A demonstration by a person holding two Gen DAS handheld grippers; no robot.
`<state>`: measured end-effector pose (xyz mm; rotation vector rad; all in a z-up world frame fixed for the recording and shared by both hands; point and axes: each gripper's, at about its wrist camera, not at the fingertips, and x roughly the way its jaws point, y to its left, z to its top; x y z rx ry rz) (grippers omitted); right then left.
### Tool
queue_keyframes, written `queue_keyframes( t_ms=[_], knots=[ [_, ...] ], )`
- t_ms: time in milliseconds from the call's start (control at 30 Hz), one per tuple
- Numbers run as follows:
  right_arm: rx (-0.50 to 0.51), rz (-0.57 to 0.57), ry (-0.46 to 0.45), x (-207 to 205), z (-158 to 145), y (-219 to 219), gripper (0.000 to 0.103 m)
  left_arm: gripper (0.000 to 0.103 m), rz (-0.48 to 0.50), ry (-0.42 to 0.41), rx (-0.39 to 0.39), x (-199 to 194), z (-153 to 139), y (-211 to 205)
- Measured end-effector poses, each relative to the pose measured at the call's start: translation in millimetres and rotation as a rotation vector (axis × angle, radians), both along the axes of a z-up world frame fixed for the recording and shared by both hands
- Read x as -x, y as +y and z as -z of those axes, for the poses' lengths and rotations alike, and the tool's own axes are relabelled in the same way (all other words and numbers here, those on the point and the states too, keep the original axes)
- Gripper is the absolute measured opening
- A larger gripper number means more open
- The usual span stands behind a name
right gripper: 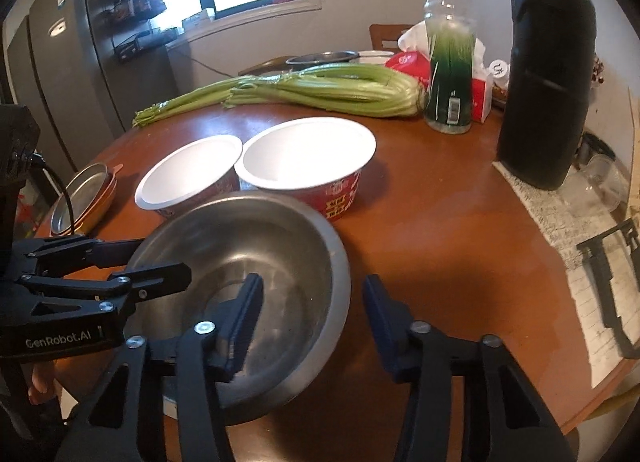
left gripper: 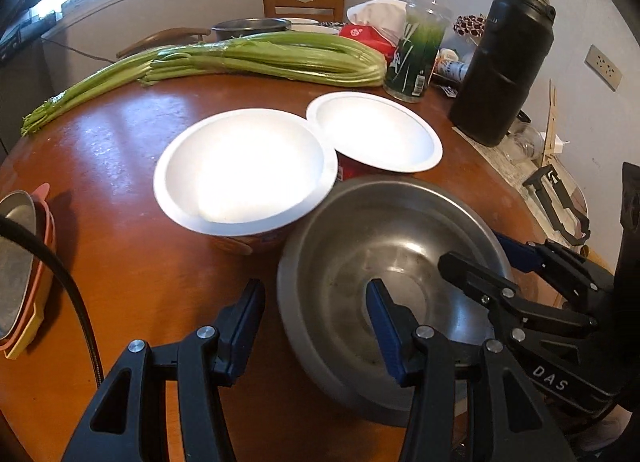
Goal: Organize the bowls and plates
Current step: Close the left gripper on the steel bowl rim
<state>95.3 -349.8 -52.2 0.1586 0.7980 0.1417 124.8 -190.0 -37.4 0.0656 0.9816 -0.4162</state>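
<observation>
Straddling the steel bowl [left gripper: 384, 262] rim, both claws [left gripper: 316, 326] [right gripper: 312, 322] gape wide.

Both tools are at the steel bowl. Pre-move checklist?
1. Left tool open, astride the steel bowl rim: ok.
2. Right tool open, astride the opposite rim: ok.
3. Rim clamped: not ok, neither tool is shut.
4. Steel bowl empty: ok.
5. Gap between the steel bowl and the nearer paper bowl: cannot tell.
6. Plate stack apart from both tools: ok.
</observation>
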Motion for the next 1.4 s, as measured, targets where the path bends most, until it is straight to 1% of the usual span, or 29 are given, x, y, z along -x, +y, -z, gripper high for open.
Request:
queue_keyframes(
  t_ms=[133,200,500,633,733,900,1100,1400],
  knots=[
    [0.006,-0.027,-0.010,2,-1,6,0.047,0.052,0.029,0.029,0.030,-1,4,-4],
    [0.005,-0.028,-0.012,3,-2,7,0.046,0.052,0.031,0.027,0.031,0,4,-5],
    [0.015,-0.054,-0.004,10,-5,18,0.046,0.052,0.008,0.032,0.032,4,0,4],
    [-0.003,-0.086,0.001,13,-7,28,0.048,0.052,-0.016,0.032,0.016,11,-2,16],
    [0.005,-0.112,-0.001,15,-10,39,0.048,0.052,-0.032,0.053,0.011,16,0,27],
    [0.004,-0.163,-0.001,17,-12,60,0.048,0.052,-0.062,0.062,-0.005,24,2,52],
    [-0.004,-0.226,0.002,17,-13,86,0.048,0.052,-0.109,0.053,-0.021,29,0,75],
    [-0.004,-0.257,0.024,14,-9,106,0.048,0.052,-0.134,0.043,-0.021,34,-3,94]
  ],
)
